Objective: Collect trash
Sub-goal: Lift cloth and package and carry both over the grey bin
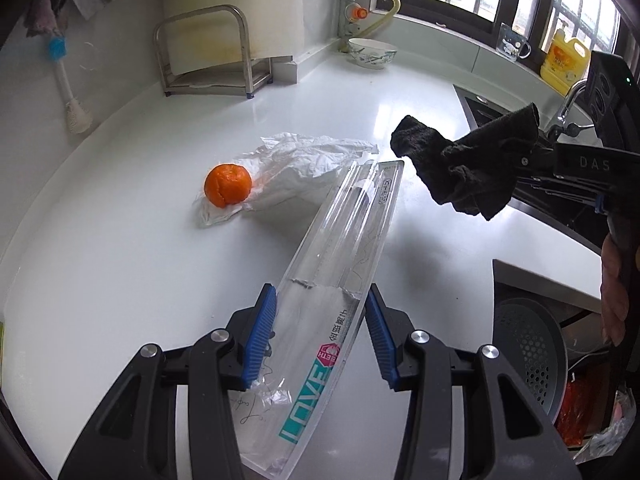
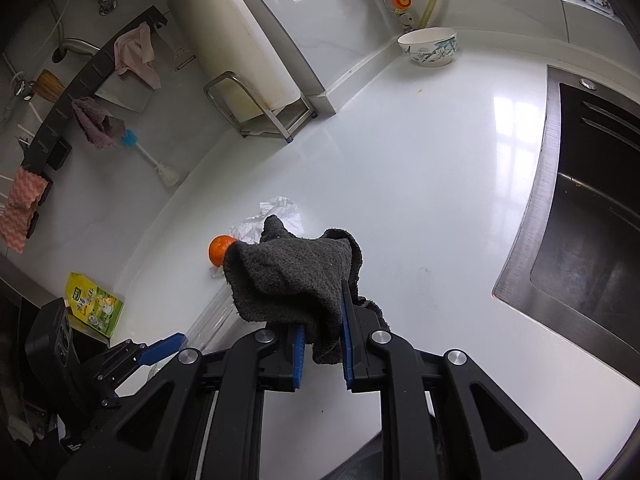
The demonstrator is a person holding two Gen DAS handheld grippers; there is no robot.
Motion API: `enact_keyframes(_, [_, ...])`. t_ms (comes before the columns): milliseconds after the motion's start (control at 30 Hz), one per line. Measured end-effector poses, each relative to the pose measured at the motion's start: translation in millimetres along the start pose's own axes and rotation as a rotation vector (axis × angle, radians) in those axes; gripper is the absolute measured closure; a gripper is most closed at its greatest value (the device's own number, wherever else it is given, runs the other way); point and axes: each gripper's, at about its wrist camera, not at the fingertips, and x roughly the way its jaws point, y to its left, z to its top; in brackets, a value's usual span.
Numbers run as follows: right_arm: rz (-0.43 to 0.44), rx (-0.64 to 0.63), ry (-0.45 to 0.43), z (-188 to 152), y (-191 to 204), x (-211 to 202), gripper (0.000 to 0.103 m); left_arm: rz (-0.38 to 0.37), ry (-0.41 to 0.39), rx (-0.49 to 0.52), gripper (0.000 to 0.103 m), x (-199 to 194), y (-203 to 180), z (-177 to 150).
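Observation:
My left gripper (image 1: 320, 320) is shut on a long clear plastic package (image 1: 344, 264) with teal lettering, which points out over the white counter (image 1: 140, 260). Beyond it lie an orange (image 1: 228, 185) and a crumpled white plastic bag (image 1: 304, 164). My right gripper (image 2: 323, 328) is shut on a dark grey cloth (image 2: 292, 272) and holds it above the counter; the cloth (image 1: 468, 164) also shows at the right in the left wrist view. In the right wrist view the orange (image 2: 219, 249) and the bag (image 2: 276, 216) are partly hidden behind the cloth.
A steel sink (image 2: 592, 208) lies to the right. A patterned bowl (image 2: 429, 46) and a metal rack (image 1: 208, 56) stand at the back. A yellow-green packet (image 2: 94, 306) lies at the counter's left edge. A dark perforated pan (image 1: 528, 352) sits below the counter edge.

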Motion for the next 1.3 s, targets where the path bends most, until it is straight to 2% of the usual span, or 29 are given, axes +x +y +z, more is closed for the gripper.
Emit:
enact_keyframes(233, [0.015, -0.027, 0.003, -16, -1, -27, 0.089, 0.041, -0.027, -0.063, 0.059, -25, -13, -6])
enact_keyframes(567, [0.036, -0.054, 0.039, -50, -23, -72, 0.089, 0.084, -0.062, -0.117, 0.059, -63, -65, -25])
enact_keyframes(900, [0.03, -0.082, 0.067, -87, -61, -120, 0.089, 0.121, -0.002, -0.208, 0.059, -71, -118, -50])
enact_keyframes(1300, [0.032, -0.084, 0.146, -135, -102, -149, 0.089, 0.106, 0.024, -0.253, 0.058, -74, -184, -77])
